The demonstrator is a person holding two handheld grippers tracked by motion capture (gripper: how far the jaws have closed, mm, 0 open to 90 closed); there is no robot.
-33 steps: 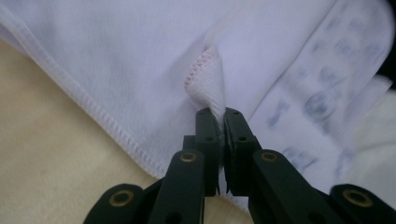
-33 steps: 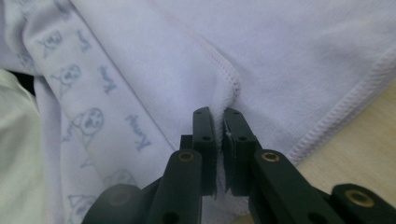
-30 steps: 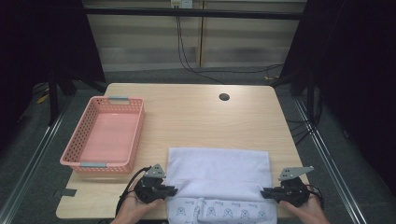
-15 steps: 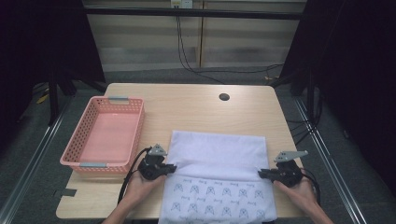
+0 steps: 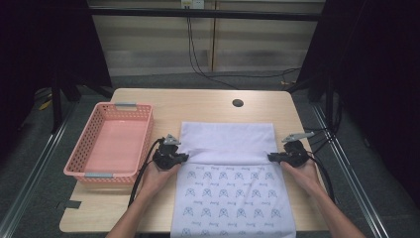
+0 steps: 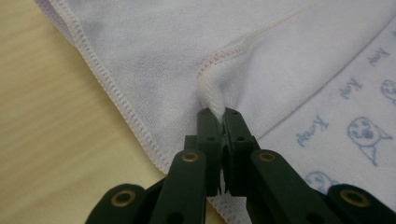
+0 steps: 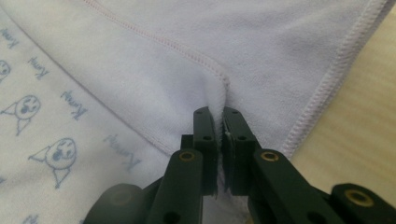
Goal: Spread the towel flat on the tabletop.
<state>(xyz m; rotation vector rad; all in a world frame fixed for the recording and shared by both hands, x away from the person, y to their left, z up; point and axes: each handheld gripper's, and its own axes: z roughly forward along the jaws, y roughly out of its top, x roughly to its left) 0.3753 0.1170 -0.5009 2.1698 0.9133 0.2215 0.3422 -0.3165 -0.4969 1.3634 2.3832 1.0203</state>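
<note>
Both tools, left tool (image 5: pixel 184 157) and right tool (image 5: pixel 271 157), pinch the white printed cloth (image 5: pixel 233 198) at mid-frame, apparently unfolding it; next likely calls for laying its edge flat on the counter (image 5: pixel 208 101).

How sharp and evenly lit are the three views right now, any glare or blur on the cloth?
High view: table evenly lit, no glare, surroundings dark, cloth print soft. Left gripper view: the pinched hem is sharp, left gripper crisp, the lower jaw bodies blurred. Right gripper view: right gripper sharp, soft shadow in the fold.
</note>
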